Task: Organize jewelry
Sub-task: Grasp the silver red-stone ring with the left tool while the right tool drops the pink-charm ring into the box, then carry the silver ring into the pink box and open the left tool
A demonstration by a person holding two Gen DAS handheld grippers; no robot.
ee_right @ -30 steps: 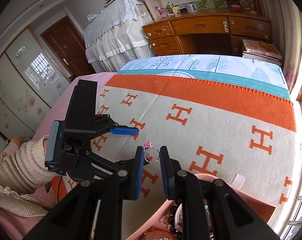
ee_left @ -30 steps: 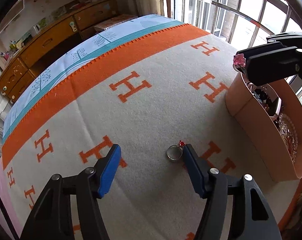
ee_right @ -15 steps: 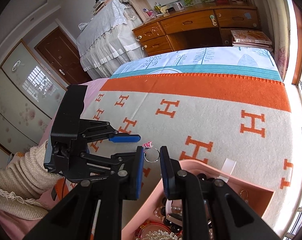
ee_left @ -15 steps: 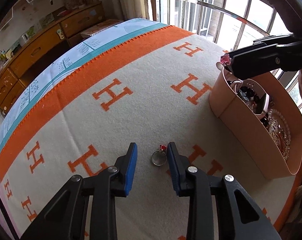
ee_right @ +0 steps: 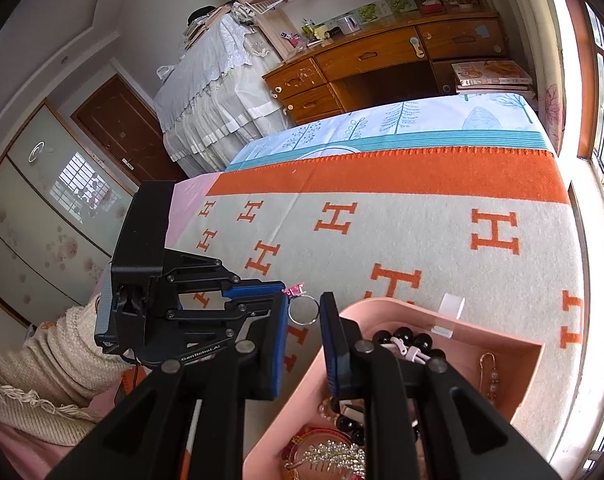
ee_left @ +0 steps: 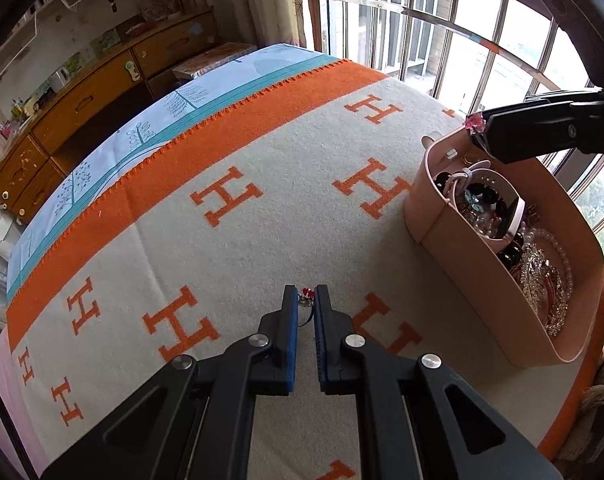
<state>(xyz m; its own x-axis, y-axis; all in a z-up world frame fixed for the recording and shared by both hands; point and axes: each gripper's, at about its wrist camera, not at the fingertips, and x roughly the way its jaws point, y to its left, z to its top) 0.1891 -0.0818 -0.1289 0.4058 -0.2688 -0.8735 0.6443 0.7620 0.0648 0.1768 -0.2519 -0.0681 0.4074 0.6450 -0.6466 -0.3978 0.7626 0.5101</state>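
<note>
The left gripper (ee_left: 306, 300) has just closed its jaws on a small silver ring with a red stone (ee_left: 305, 295), down on the cream-and-orange H-patterned blanket (ee_left: 262, 152). The right gripper (ee_right: 304, 312) pinches a silver ring with a pink stone (ee_right: 302, 308) just beside the near rim of the pink jewelry-filled box (ee_right: 498, 344).

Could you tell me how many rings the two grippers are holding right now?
2. One ring with a red stone sits in the left gripper on the blanket; one with a pink stone sits in the right gripper, by the box.
</note>
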